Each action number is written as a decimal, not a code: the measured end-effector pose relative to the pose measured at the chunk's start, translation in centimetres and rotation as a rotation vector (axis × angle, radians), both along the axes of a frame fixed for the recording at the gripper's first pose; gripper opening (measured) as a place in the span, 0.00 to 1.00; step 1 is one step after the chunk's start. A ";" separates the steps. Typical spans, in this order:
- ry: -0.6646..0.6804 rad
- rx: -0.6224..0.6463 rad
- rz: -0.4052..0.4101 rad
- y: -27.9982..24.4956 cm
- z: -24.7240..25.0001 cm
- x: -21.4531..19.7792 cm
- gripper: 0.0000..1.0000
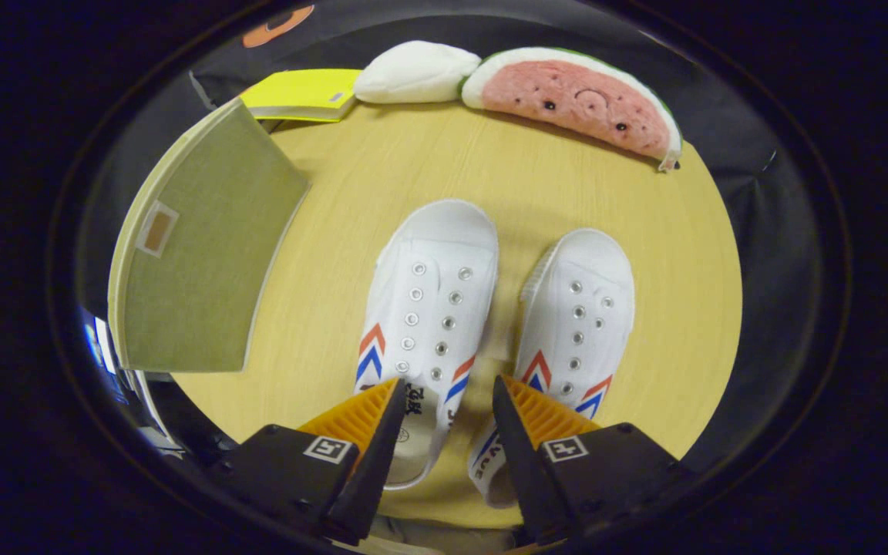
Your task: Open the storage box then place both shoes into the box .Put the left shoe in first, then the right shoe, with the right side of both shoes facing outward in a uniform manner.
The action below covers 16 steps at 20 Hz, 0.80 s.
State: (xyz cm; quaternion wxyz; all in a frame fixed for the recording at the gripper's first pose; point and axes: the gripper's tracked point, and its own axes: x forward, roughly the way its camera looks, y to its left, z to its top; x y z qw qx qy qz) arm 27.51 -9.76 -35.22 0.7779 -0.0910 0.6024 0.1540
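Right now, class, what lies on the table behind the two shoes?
Behind the shoes lie a watermelon plush, a white plush and a yellow book. The open tongs cover both heels.

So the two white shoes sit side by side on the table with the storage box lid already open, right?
Not quite. The gripper view shows the storage box closed. The two white shoes do sit side by side on the table, tongs open above them.

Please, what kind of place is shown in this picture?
Probably a staged recording booth, not a lived-in room: a bare wooden table backed by black cloth, with props such as a watermelon plush, a storage box and two white shoes. The tool hangs open above the shoes.
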 end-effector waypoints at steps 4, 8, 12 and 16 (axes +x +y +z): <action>0.027 0.073 0.001 0.8 -1.1 0.0 0.40; 0.001 0.114 -0.031 0.9 -0.6 -0.1 0.14; -0.066 0.068 -0.022 1.1 1.8 -0.9 0.06; -0.071 0.151 -0.116 2.9 4.8 -1.8 0.06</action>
